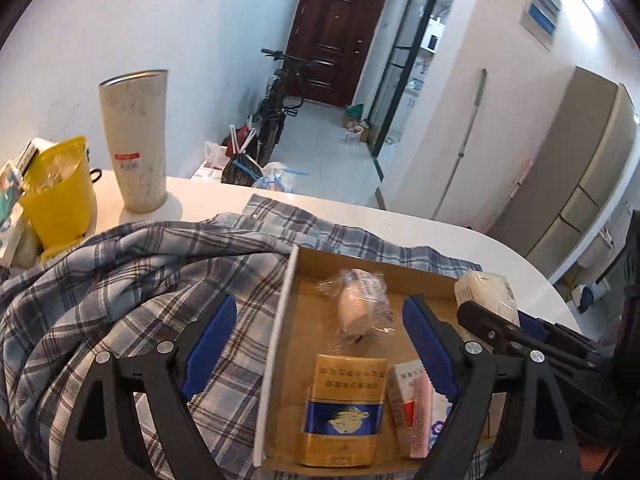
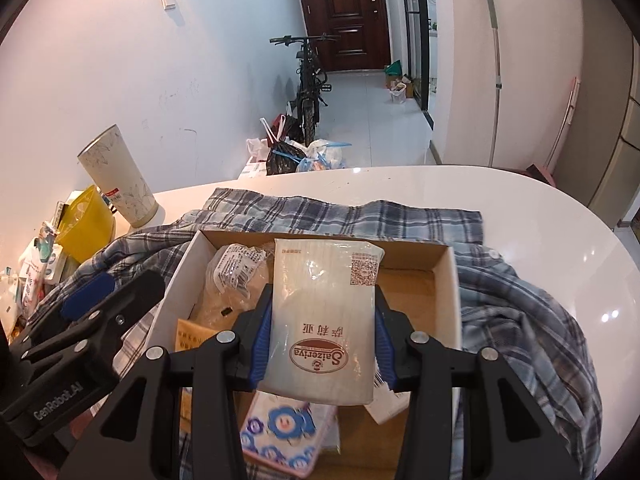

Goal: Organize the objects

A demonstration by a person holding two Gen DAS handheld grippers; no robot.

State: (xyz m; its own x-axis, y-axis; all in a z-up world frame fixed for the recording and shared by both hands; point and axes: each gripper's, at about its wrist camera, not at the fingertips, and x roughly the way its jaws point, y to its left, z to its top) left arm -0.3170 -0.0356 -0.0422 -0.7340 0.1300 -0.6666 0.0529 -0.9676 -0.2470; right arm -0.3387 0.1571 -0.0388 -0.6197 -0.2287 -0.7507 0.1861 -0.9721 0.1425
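Right tool (image 2: 322, 336): your pads are clamped on the white packet (image 2: 324, 320); its long axis runs away from you, along the fingers
Packet position: hanging over the cardboard box (image 2: 450, 280), which lies directly below
Left tool (image 1: 316, 344): jaws apart, nothing between them; it straddles the box's left wall
Nearer hand: right

Counted on the table: one cardboard box (image 2: 448, 304), one plaid shirt (image 1: 120, 280), one tall cup (image 1: 136, 140), one yellow tub (image 1: 60, 196), two grippers, left (image 1: 316, 344) and right (image 2: 322, 320), one white packet (image 2: 324, 320), one gold carton (image 1: 344, 408), one flowered pouch (image 2: 280, 436)
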